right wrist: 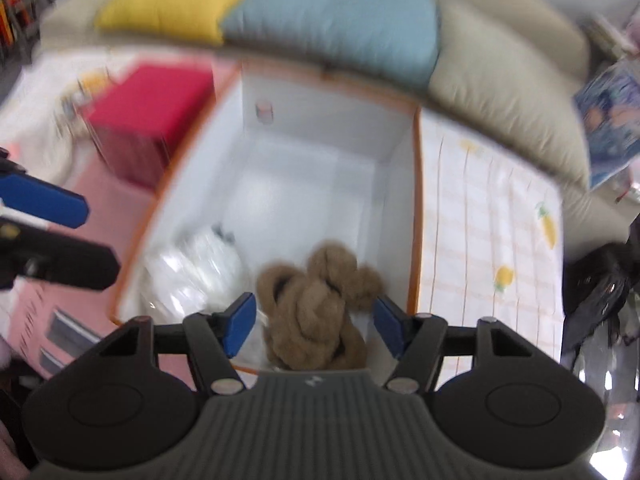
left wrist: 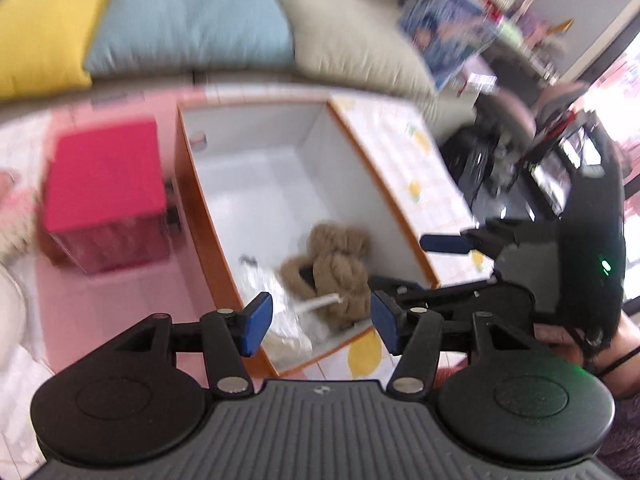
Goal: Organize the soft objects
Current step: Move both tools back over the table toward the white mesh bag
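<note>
Brown plush (right wrist: 316, 312) in white box (right wrist: 400, 184)

Both wrist views steeply down, sharing box (left wrist: 256, 184).

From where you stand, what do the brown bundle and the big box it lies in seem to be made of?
The brown bundle looks like thick, matt, fuzzy yarn or plush rope, judging by its twisted, looped strands. The box seems to be stiff fabric or coated board: smooth white walls with an orange trimmed rim, though blur leaves that open. Beside the bundle lies a clear plastic bag, glossy and crinkled.

Black left gripper (left wrist: 320, 322), right gripper (right wrist: 314, 326): blue pads (left wrist: 256, 330), ribbed grey bodies
</note>
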Demonstrator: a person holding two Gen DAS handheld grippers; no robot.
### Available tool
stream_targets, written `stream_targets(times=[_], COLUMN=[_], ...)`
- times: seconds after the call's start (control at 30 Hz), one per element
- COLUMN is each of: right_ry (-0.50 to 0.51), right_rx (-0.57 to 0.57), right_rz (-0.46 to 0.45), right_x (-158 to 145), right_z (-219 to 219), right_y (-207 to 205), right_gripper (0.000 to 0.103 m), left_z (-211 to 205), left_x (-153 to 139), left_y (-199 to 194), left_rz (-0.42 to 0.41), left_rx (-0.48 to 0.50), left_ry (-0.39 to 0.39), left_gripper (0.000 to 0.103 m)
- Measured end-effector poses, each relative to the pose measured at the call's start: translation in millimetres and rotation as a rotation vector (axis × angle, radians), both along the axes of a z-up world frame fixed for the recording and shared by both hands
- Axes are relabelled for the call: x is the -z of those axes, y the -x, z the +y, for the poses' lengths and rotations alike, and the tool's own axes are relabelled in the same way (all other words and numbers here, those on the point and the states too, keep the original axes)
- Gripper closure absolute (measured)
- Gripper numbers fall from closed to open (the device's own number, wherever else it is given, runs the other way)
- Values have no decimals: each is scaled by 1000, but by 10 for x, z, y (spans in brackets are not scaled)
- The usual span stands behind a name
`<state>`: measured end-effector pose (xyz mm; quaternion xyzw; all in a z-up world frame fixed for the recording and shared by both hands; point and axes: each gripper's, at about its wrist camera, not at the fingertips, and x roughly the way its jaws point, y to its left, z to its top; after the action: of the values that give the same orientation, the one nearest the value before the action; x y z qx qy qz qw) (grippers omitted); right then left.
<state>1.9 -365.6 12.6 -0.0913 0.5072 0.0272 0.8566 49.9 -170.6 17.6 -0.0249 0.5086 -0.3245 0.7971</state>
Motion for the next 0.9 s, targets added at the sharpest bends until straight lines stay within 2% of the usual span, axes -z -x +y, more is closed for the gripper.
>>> stream_targets(times=[0.1,0.17,0.3,0.43,0.57,0.63,0.73,0.9], right_ry=[-34,-67,-146,-226,-320,-342,-364,-342], right_rx=[42,72,100,140,172,183,167,104], right_rz=[-135,-206,-309,-377,-400,-373,-329,-250], right_x=[-209,-310,-416,-413,-302,-227,-102,110], right_z=[163,302,647,1022,1351,1515,1743,2089], right_y=[233,360,529,597,621,587,562,559], right_gripper=[32,32,29,29,29,29,29,25], left_z=[174,330,662,1047,1449,1652,1932,2344], left_x=[-225,-337,-456,-519,-437,-341,-126,264], left_y=[186,308,514,695,829,880,921,957], left_rz=[-151,-247,-397,-515,-560,-563,-515,-378], left_rx=[-18,-47,-133,-218,-304,-346,-383,-471], left_ry=[28,40,50,22,-12,-43,-91,-152], left_gripper=[35,29,21,15,15,15,15,18])
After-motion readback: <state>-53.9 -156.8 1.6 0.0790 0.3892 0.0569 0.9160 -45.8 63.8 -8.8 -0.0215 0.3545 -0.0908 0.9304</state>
